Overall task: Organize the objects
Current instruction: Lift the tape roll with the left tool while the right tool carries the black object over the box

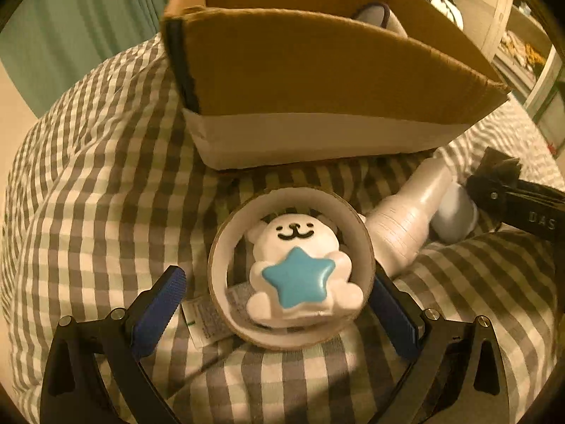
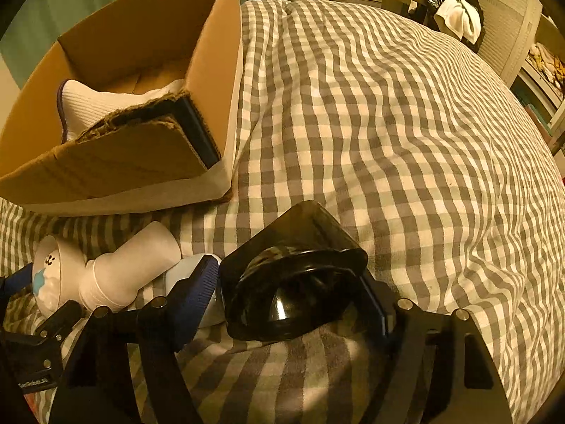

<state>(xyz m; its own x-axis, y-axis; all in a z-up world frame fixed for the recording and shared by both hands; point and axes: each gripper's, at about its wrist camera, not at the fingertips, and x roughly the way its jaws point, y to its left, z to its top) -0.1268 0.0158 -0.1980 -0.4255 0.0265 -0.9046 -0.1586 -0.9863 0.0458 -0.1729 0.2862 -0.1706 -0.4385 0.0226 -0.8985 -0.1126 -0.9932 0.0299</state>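
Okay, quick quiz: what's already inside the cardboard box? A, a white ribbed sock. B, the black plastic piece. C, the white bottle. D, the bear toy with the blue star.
A: a white ribbed sock lies inside the box, while the bear toy, bottle and black piece are out on the checked bedding.

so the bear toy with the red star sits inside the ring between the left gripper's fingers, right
Not quite: the star on the bear toy is blue, not red, as the left wrist view shows. The toy does sit inside the ring between the left gripper fingers.
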